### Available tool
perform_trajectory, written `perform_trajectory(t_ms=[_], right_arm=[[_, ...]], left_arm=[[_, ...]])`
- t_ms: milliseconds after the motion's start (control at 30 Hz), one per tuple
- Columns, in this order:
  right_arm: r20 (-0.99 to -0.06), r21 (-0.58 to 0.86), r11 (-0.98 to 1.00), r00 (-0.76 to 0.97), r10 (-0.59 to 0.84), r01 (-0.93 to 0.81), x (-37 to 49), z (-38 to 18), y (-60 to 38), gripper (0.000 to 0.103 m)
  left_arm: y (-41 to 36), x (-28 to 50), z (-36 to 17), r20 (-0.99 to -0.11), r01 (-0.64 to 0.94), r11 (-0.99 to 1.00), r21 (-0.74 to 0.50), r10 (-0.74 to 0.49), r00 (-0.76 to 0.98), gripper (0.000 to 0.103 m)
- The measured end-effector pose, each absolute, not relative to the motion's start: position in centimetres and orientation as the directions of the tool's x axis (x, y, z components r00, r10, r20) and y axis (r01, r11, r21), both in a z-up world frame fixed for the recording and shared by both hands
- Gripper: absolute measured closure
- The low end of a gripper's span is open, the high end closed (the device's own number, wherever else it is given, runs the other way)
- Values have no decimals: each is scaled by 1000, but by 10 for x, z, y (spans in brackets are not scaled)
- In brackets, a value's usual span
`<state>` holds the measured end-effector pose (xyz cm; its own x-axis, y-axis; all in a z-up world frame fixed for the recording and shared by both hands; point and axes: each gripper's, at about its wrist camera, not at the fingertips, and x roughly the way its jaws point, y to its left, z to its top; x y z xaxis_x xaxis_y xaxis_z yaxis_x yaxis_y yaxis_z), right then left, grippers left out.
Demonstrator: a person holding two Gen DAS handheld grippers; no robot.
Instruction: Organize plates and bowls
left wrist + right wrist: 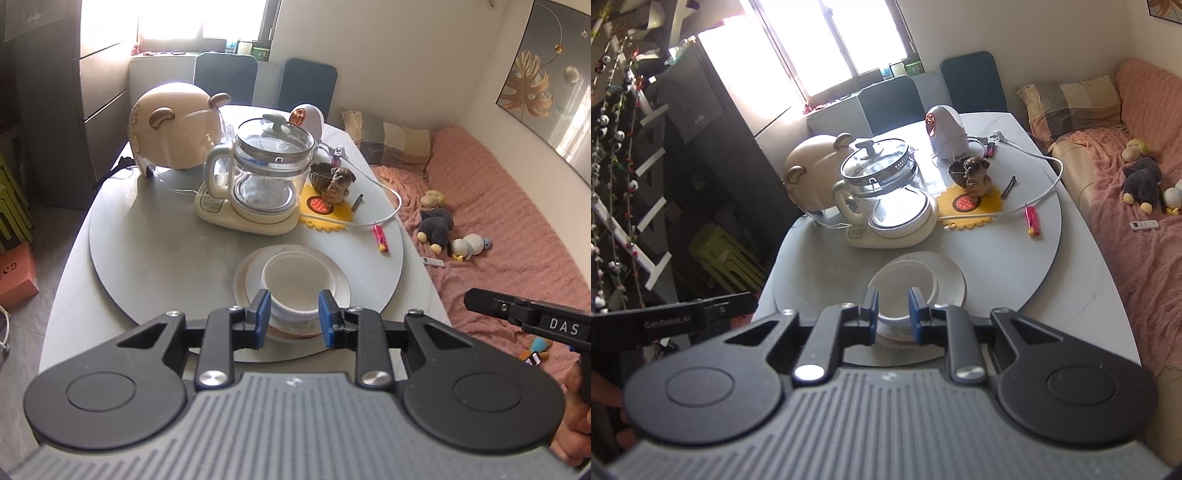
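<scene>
A white bowl [295, 273] [901, 284] sits in a small stack of white plates [242, 284] [955, 282] at the near edge of the grey turntable [147, 258] [997, 266]. My left gripper [295, 319] hovers just short of the stack and above it. Its blue pads [263, 314] stand apart with nothing between them. My right gripper [893, 315] hangs beside it over the same stack, its jaws only narrowly apart and empty. Each gripper shows at the edge of the other's view, the right gripper [476, 299] and the left gripper [738, 306].
Behind the stack stand a glass kettle [269, 166] on its base, a beige bear-eared helmet [173, 125], a dog figurine [338, 182] on a yellow mat, a white cable and a red lighter [381, 238]. A pink-covered sofa [498, 221] with soft toys borders the table on the right.
</scene>
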<state>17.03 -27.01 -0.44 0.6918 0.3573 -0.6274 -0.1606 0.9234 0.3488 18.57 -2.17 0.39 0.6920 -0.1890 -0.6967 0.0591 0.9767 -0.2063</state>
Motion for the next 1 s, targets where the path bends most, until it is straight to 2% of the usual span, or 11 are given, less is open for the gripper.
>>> perform_trajectory(t_ms=[600, 1000], right_arm=[[-654, 294, 941, 682, 326, -168, 164, -5, -252, 81], [-661, 274, 945, 678, 321, -180, 165, -2, -248, 81]], left_arm=[[-15, 177, -3, -710, 11, 973, -230, -176, 682, 70], [-19, 172, 0, -718, 2, 979, -204, -151, 680, 70]])
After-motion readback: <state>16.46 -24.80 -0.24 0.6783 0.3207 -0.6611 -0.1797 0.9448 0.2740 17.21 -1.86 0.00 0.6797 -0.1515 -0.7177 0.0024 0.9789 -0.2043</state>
